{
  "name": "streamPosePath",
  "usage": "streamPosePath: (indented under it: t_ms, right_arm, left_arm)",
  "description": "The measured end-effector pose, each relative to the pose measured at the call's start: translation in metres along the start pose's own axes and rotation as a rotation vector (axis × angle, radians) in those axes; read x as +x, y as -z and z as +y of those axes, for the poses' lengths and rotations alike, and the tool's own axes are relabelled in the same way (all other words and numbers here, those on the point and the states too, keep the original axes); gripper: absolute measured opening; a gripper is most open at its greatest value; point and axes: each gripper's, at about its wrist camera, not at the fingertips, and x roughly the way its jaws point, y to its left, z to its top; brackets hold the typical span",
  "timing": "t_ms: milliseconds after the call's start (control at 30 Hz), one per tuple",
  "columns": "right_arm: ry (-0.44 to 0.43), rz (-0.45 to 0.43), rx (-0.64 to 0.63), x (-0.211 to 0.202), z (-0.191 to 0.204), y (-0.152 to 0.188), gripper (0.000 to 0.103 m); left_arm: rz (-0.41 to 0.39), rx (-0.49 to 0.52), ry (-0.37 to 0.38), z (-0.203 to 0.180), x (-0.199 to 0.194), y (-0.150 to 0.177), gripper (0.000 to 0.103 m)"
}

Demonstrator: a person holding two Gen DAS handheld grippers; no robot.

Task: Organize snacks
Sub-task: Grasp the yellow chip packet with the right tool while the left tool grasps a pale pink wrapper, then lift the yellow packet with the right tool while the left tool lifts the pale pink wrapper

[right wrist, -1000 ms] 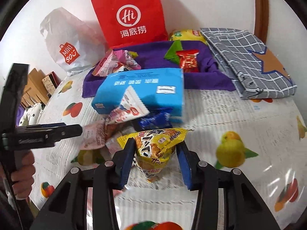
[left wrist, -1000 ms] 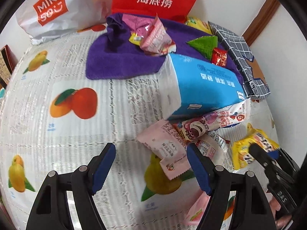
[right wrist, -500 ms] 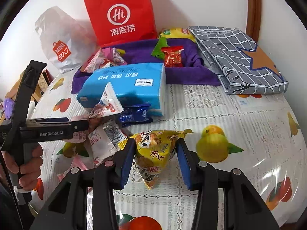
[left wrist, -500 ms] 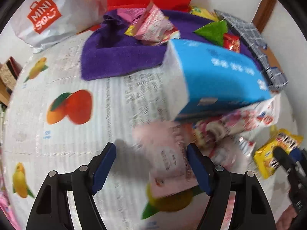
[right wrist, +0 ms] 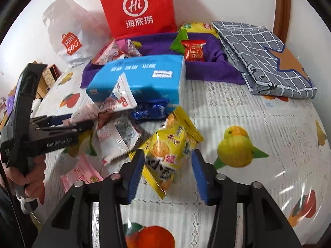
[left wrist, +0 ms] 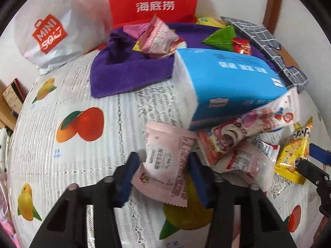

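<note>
My left gripper (left wrist: pixel 161 173) is shut on a pale pink snack packet (left wrist: pixel 167 161), fingers pressing both its sides. My right gripper (right wrist: pixel 167 171) is shut on a yellow snack bag (right wrist: pixel 169 148), held just above the table; the bag also shows in the left wrist view (left wrist: pixel 293 155). More packets lie between them: a white and red packet (left wrist: pixel 246 161), a pink patterned packet (left wrist: pixel 248 128) and a dark blue packet (right wrist: pixel 151 111). A purple cloth (left wrist: pixel 128 70) at the back holds pink, green and red snacks.
A blue tissue pack (left wrist: pixel 227 84) lies beside the cloth. A red paper bag (right wrist: pixel 136 8) and a white Miniso bag (right wrist: pixel 68 39) stand against the wall. A grey checked cloth (right wrist: pixel 264 55) lies at the back right. The tablecloth (right wrist: pixel 248 124) has fruit prints.
My left gripper moved forward and closed on the pale pink packet. My right gripper kept hold of the yellow bag, which tilted.
</note>
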Motion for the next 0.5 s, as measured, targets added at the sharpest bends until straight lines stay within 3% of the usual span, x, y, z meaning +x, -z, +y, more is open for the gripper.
streamPosePath:
  t_ms: [500]
  right_arm:
    - [-0.001,-0.015,0.113,0.029,-0.004,-0.004,0.059]
  left_arm:
    - [-0.135,-0.018,-0.010,0.004,-0.006,0.016,0.040]
